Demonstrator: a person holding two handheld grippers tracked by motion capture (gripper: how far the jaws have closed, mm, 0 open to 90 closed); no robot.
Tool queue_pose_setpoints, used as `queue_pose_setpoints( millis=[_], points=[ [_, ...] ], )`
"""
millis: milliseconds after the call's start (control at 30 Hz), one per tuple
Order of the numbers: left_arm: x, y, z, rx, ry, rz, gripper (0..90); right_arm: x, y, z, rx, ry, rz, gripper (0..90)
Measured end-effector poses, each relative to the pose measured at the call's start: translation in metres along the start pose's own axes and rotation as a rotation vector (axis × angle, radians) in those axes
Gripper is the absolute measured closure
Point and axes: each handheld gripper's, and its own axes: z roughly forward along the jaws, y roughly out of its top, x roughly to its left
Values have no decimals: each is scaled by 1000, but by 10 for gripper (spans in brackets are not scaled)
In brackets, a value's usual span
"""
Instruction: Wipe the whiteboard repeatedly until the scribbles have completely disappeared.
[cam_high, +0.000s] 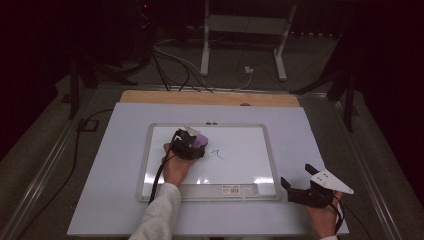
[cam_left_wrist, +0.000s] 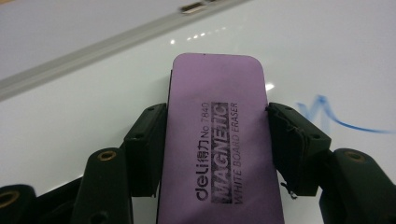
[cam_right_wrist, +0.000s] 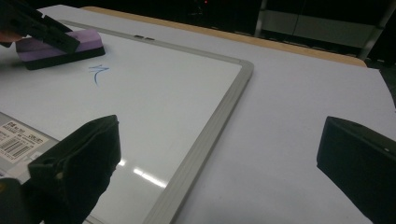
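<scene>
A white board (cam_high: 150, 165) with a grey frame lies flat on the table. My left gripper (cam_high: 192, 143) is shut on a purple magnetic eraser (cam_left_wrist: 217, 140), which rests on the board's upper left area. A small blue pen mark (cam_high: 217, 154) lies just right of the eraser (cam_high: 201, 140); the mark (cam_left_wrist: 327, 114) is at the eraser's right side, and the mark (cam_right_wrist: 98, 72) sits in front of the eraser (cam_right_wrist: 56, 46). My right gripper (cam_high: 295, 177) rests off the board's lower right corner, jaws wide open and holding nothing. The board's frame (cam_right_wrist: 210, 135) runs between its jaws.
The board sits on a pale sheet (cam_high: 310, 135) covering a wooden table (cam_high: 210, 97). A barcode label (cam_high: 239, 189) is on the board's bottom edge. Cables (cam_high: 170, 70) and a white stand (cam_high: 245, 25) lie on the floor beyond the table.
</scene>
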Motion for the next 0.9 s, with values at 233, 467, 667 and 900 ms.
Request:
queue_pose_setpoints(
  millis=[233, 467, 667, 900],
  points=[
    [4, 2, 2, 0, 21, -33, 420, 0, 0, 0, 0, 1, 1, 0],
    [-7, 2, 3, -5, -18, -15, 420, 2, 0, 1, 4, 4, -2, 0],
    [-32, 3, 4, -5, -108, 54, 420, 1, 0, 1, 3, 4, -2, 0],
    [-27, 4, 4, -2, -87, 56, 420, 0, 0, -1, 0, 2, 1, 0]
  ],
)
